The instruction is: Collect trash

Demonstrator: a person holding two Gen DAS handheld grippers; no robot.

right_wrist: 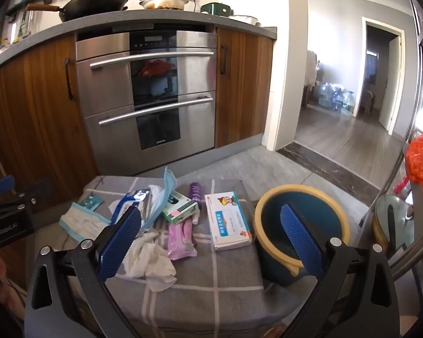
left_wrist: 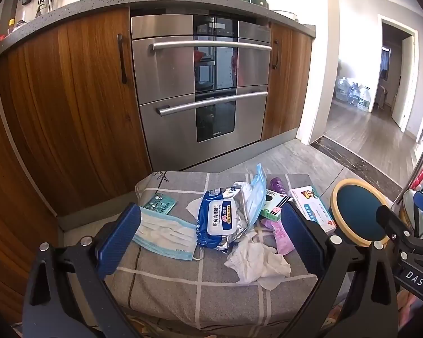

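My left gripper [left_wrist: 210, 238] and right gripper [right_wrist: 210, 239]: both spread wide, nothing pinched. Trash on grey checked cloth [left_wrist: 183, 290]: 1 crumpled tissue [left_wrist: 256, 262], 2 face masks, nearest [left_wrist: 166, 233], 1 wipes pack [left_wrist: 218, 219], 1 pink wrapper [right_wrist: 180, 238], 2 med boxes, larger [right_wrist: 228, 221], 1 purple bottle [right_wrist: 196, 194], 1 blister pack [left_wrist: 160, 203]. 1 yellow-rimmed bin [right_wrist: 268, 211] right of cloth. Beyond: steel oven [right_wrist: 152, 90], wood cabinets, hallway.

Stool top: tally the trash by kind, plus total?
Face masks: 2
Wipes pack: 1
Crumpled tissue: 1
Blister sheet: 1
Cartons: 2
Pink packet: 1
Purple tube: 1
Total: 9
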